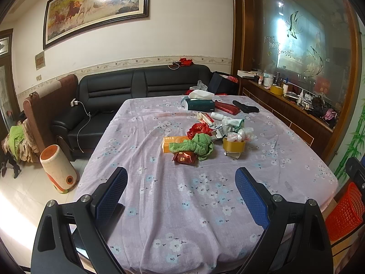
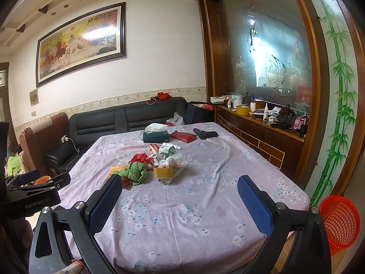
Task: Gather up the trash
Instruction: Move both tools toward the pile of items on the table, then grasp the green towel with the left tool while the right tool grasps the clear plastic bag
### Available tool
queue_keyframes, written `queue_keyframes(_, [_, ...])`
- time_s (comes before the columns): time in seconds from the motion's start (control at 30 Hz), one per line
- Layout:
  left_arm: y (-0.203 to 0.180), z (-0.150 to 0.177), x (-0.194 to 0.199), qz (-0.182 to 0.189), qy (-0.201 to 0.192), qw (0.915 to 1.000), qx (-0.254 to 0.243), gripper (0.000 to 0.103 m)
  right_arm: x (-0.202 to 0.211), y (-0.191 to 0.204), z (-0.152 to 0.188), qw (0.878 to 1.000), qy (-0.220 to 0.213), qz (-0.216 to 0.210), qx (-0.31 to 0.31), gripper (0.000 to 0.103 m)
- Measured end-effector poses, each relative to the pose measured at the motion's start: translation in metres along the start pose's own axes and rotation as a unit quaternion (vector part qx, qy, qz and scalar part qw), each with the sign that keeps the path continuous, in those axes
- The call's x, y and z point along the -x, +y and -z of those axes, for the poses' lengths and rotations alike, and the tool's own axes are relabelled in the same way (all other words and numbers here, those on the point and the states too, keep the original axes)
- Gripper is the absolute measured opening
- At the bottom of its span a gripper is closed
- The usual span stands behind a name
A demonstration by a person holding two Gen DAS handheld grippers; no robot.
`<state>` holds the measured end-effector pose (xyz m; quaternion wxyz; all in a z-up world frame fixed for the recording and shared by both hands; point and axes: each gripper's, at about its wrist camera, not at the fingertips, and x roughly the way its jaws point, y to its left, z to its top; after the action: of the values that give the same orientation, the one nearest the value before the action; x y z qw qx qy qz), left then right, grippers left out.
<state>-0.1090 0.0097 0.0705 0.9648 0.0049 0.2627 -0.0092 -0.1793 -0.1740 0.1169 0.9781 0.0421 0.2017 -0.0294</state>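
Through the left wrist camera I see my left tool (image 1: 181, 196) spread wide and empty, low in the frame, over the near part of the bench (image 1: 159, 228). The trash pile (image 1: 205, 139) sits at the centre of the frame, well apart from the tool: a red wrapper (image 1: 184, 158), crumpled plastic bags (image 1: 241, 134), small cartons and red foil, mixed with a green cloth (image 1: 200, 145), an orange box (image 1: 174, 142) and a roll of yellow tape (image 1: 234, 145). A red mesh basket (image 1: 344, 214) shows at the right edge, beside the bench.

Through the right wrist camera my right tool (image 2: 180, 204) is likewise spread, gripping nothing. The pile (image 2: 159, 162) lies left of centre, all of it on the cloth-covered bench (image 2: 205, 217). The basket (image 2: 340, 221) stands at lower right; from here it looks empty, though I can't see its bottom.

As I judge it, nothing is collected yet: every scrap remains to be picked and carried to the basket.
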Motion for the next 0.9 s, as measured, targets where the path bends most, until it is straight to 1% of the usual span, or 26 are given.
queue_keyframes(0.1, [0.0, 0.0, 0.0, 0.002, 0.001, 1.0, 0.001, 0.094, -0.003, 0.0, -0.001, 1.0, -0.002, -0.004, -0.004, 0.102])
queue_keyframes(0.17, [0.004, -0.001, -0.002, 0.01, 0.007, 0.9999, 0.006, 0.094, -0.007, 0.001, 0.0, 1.0, -0.001, -0.01, -0.001, 0.102])
queue_keyframes(0.27, [0.014, -0.002, -0.012, 0.022, 0.024, 0.9992, 0.024, 0.094, -0.02, -0.002, -0.001, 0.999, 0.014, -0.046, -0.021, 0.102])
queue_keyframes(0.3, [0.016, -0.004, -0.015, 0.021, 0.028, 0.9991, 0.026, 0.094, -0.029, -0.003, -0.002, 0.997, 0.023, -0.06, -0.03, 0.102])
queue_keyframes(0.37, [0.021, -0.006, -0.024, 0.017, 0.035, 0.9989, 0.027, 0.094, -0.039, -0.003, -0.001, 0.996, 0.028, -0.072, -0.035, 0.102])
queue_keyframes(0.47, [0.03, -0.012, -0.056, 0.018, 0.057, 0.9978, 0.029, 0.094, -0.055, -0.004, -0.003, 0.995, 0.021, -0.081, -0.047, 0.102])
queue_keyframes(0.53, [0.033, -0.014, -0.07, 0.022, 0.07, 0.9968, 0.033, 0.094, -0.069, -0.004, -0.005, 0.993, 0.025, -0.104, -0.049, 0.102])
queue_keyframes(0.63, [0.035, -0.02, -0.095, 0.043, 0.091, 0.9939, 0.045, 0.094, -0.09, 0.001, -0.008, 0.992, 0.022, -0.113, -0.042, 0.102])
queue_keyframes(0.73, [0.028, -0.027, -0.118, 0.053, 0.101, 0.9928, 0.035, 0.094, -0.119, 0.001, -0.009, 0.991, 0.053, -0.12, -0.04, 0.102])
queue_keyframes(0.8, [0.022, -0.033, -0.136, 0.052, 0.109, 0.9924, 0.025, 0.094, -0.139, -0.001, -0.011, 0.987, 0.069, -0.133, -0.05, 0.102])
queue_keyframes(0.9, [0.013, -0.041, -0.165, 0.057, 0.122, 0.9907, 0.018, 0.094, -0.162, -0.003, -0.012, 0.988, 0.079, -0.126, -0.051, 0.102])
